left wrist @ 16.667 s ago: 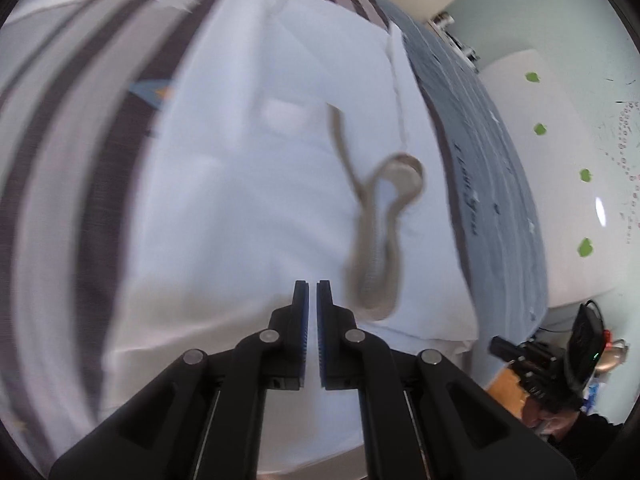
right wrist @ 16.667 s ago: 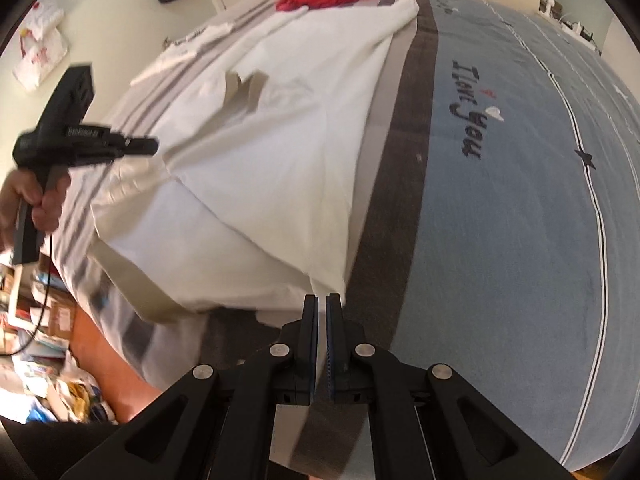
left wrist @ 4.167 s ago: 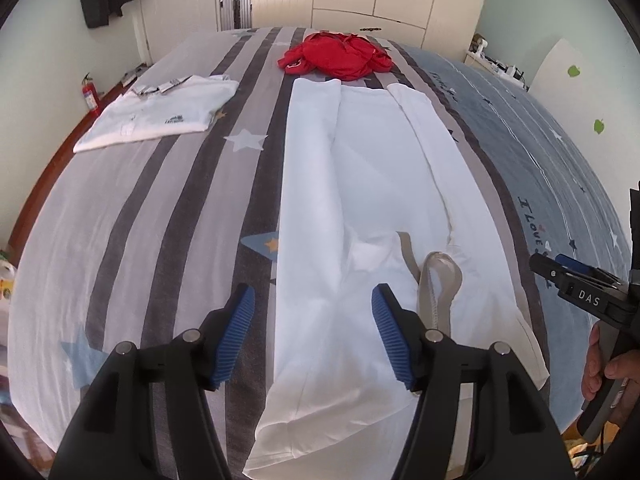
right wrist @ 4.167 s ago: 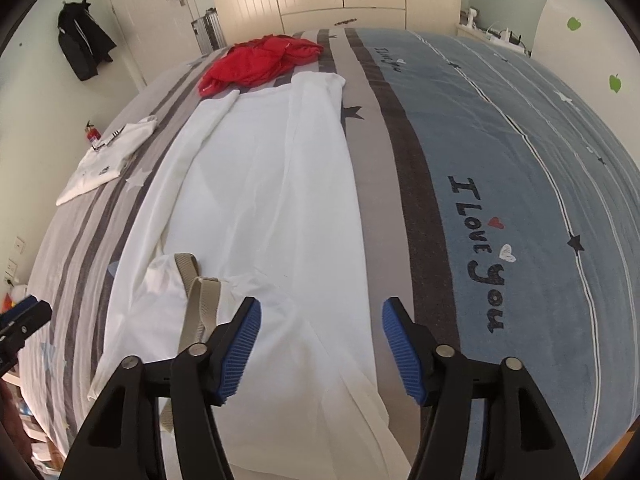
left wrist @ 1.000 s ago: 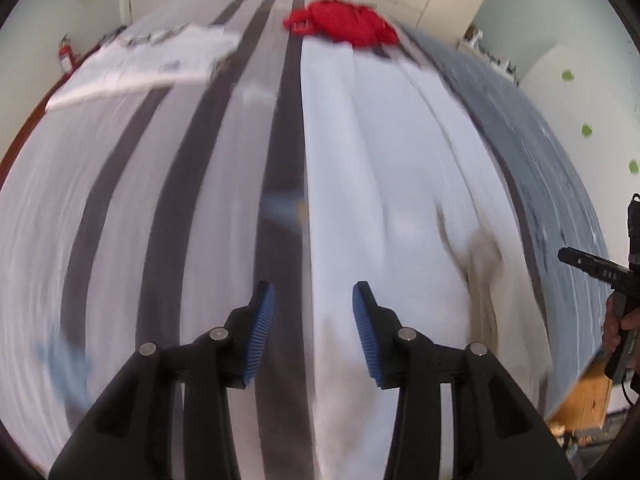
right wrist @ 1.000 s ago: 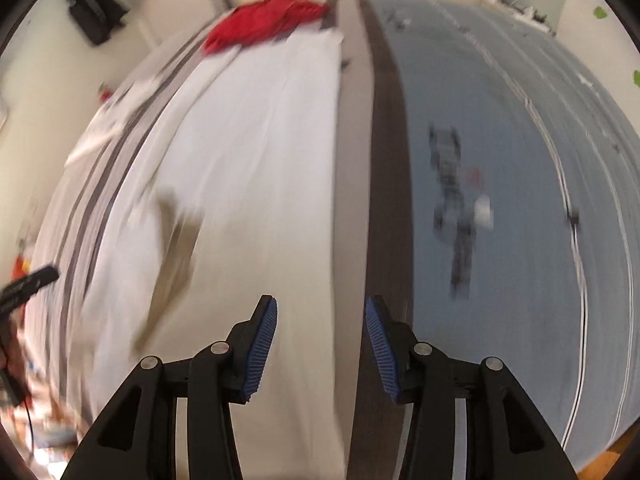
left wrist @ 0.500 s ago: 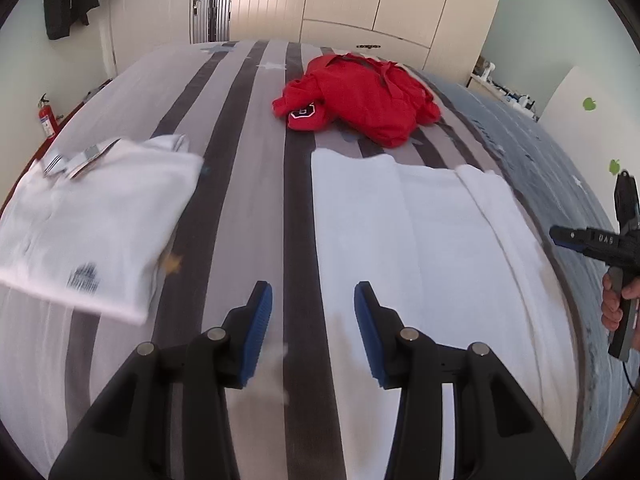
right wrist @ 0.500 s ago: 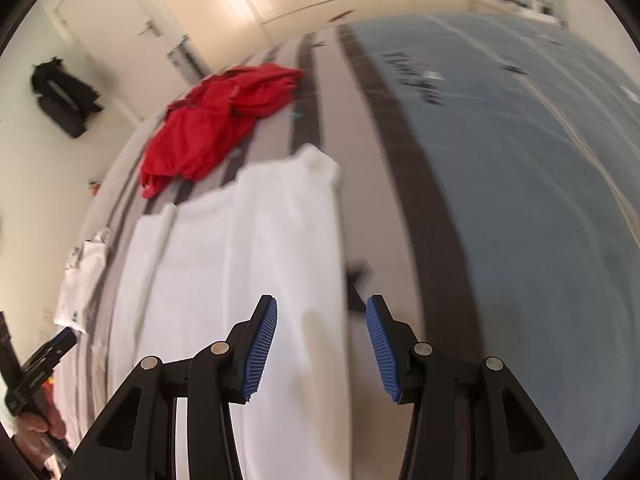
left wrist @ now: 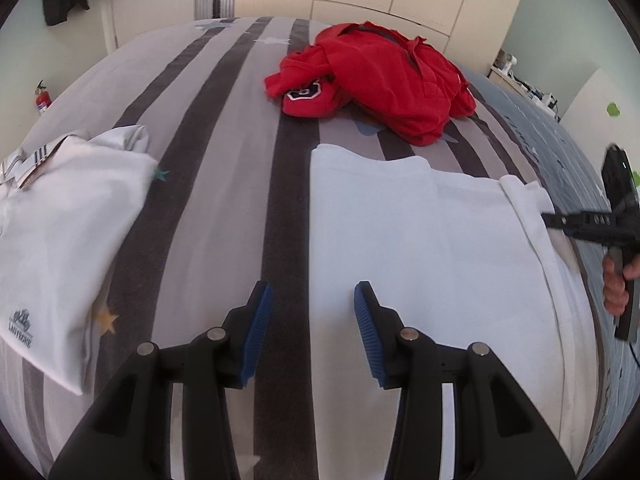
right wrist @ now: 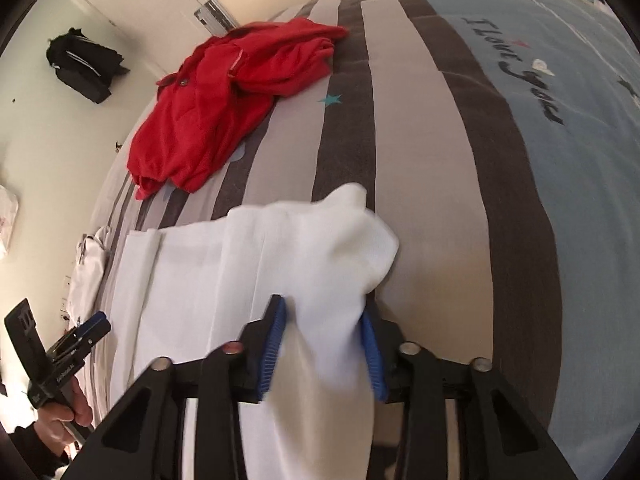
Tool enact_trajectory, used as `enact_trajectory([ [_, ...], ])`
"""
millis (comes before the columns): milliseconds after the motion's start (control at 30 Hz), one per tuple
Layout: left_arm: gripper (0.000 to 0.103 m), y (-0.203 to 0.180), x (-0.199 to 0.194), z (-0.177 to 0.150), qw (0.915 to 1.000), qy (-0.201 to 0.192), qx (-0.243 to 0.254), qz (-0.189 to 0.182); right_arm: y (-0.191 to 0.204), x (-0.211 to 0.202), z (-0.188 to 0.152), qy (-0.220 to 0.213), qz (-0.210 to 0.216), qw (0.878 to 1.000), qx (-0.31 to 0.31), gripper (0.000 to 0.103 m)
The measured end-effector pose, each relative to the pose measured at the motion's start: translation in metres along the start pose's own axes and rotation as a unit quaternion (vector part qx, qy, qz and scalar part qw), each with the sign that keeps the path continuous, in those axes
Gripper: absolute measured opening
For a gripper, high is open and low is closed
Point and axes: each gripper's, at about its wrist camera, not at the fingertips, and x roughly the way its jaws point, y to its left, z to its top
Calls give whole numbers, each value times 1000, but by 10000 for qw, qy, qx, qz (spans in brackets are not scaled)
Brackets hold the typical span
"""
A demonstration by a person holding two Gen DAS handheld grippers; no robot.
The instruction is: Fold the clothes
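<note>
closing on a far corner of the limp white cotton garment (right wrist: 256,280) on the striped bed (right wrist: 420,160), the right gripper (right wrist: 322,344) gathers soft cloth between its fingers (right wrist: 272,344) while the left gripper (left wrist: 308,328) stands spread and empty.

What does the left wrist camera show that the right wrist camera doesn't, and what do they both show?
Only the left wrist view shows the left gripper from behind, jaws open over the striped bed cover with nothing between them, and the printed logo on the folded white polo shirt.

Only the right wrist view shows the right gripper closing on a bunched corner of the long white garment, plus the "I Love You" lettering.

Both show the crumpled red shirt, the white garment and each other's gripper.
</note>
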Motion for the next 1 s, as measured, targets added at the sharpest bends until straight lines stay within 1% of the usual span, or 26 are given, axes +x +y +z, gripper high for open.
enact_trajectory([
  [33,40,-1,2,1,10000,6,35,5,-3,2,4,-18,41,10000,72,19],
  [100,40,-1,4,2,9999,17,99,19,-8,6,13,-34,86,9997,225,16],
  [133,40,-1,5,3,9999,22,131,40,-10,9,17,-46,103,9995,299,12],
  [233,40,2,7,6,9999,17,100,39,-11,11,31,-144,76,9989,430,6],
  [400,40,3,7,9,9999,-19,108,20,-16,4,53,-330,-27,9976,603,4],
  [433,40,2,7,10,9999,-25,126,19,-16,-1,58,-438,-118,9973,573,3],
  [500,40,1,6,11,9999,-52,160,17,-16,-11,67,-654,-255,9960,555,3],
  [567,40,3,5,13,9999,-90,115,29,-15,-23,75,-823,-448,9942,528,6],
  [667,40,12,3,17,9998,-147,-141,12,-10,-29,67,-722,-548,9954,325,9],
  [733,40,17,4,21,9996,-164,-249,18,-9,-30,58,-619,-590,9961,214,22],
  [800,45,19,6,26,9995,-174,-271,-61,-9,-28,43,-486,-608,9969,140,27],
  [833,47,19,8,29,9995,-179,-255,-112,-11,-27,34,-401,-556,9975,150,28],
  [933,50,14,16,40,9995,-214,-132,-177,-19,-21,10,-223,-478,9983,232,29],
  [1000,51,11,25,48,9996,-188,-68,-209,-26,-16,0,-192,-374,9984,364,29],
])
